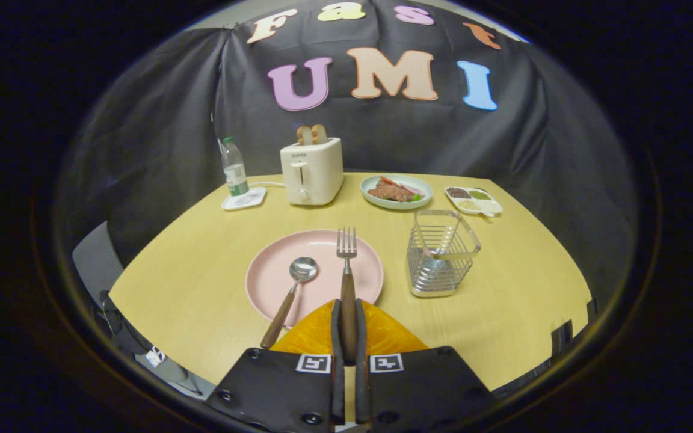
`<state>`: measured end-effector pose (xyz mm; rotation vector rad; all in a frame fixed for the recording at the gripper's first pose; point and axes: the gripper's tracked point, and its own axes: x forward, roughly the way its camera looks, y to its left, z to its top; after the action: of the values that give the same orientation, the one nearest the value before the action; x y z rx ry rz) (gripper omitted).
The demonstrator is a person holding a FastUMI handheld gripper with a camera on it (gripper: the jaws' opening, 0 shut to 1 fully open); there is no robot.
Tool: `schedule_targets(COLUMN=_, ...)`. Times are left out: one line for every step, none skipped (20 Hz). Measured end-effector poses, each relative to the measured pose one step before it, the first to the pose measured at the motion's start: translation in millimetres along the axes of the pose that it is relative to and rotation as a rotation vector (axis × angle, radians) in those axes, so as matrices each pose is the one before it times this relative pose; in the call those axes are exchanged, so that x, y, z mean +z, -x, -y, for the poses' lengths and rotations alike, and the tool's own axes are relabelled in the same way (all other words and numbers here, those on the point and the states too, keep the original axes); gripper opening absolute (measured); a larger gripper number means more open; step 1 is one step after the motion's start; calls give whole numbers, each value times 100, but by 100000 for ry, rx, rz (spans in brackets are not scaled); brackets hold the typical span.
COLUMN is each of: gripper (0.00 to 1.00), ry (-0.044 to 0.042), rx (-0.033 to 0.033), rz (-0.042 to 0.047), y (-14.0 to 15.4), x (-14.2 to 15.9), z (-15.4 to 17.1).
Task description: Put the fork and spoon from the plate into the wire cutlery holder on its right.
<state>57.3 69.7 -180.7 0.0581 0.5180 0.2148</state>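
Gripper (347, 328) had its fingers pinched on the wooden handle of the fork (346, 264), one on each side. The fork's long axis ran straight out along the fingers, tines pointing away over the pink plate (274, 282). Can't tell if it was lifted or touching the plate. The spoon (291, 290) lay on the plate just left of the fork, its handle angled back over the rim. The wire cutlery holder (441, 252) stood upright to the right of the plate, ahead of the fingers, well apart from the fork. Likely need: lift, carry right, tip the fork upright to drop it in.
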Motion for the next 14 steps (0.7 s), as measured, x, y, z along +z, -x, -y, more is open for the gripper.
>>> schedule_targets(gripper=9, ry=-1100, rx=-118, rz=-245, y=321, x=527, z=615)
schedule_targets(gripper=9, ry=-951, rx=-486, rz=-362, y=293, x=475, z=722)
schedule_targets(gripper=9, ry=-1134, rx=-246, rz=70, y=329, x=646, z=665)
schedule_targets(gripper=9, ry=-1159, rx=-89, rz=110, y=284, x=608, z=660)
schedule_targets(gripper=9, ry=-756, rx=-488, rz=291, y=267, x=722, z=712)
schedule_targets(gripper=9, ry=-474, rx=-834, rz=330, y=241, x=588, z=829)
schedule_targets(gripper=9, ry=-268, rx=-551, rz=88, y=192, x=708, z=769)
schedule_targets(gripper=9, ry=-175, rx=-737, rz=148, y=135, x=515, z=798)
schedule_targets(gripper=9, ry=57, rx=-792, rz=-348, y=86, x=503, z=835)
schedule_targets(gripper=9, ry=231, rx=-702, rz=-421, y=71, x=221, z=809)
schedule_targets(gripper=9, ry=466, rx=-493, rz=-928, y=-3, x=253, z=736)
schedule_targets(gripper=9, ry=878, rx=-449, rz=-1268, y=-57, x=191, z=789)
schedule_targets(gripper=9, ry=1213, rx=-324, rz=-1744, y=-108, x=87, z=786)
schedule_targets(gripper=9, ry=1396, rx=-238, rz=-2059, y=-79, x=-20, z=725)
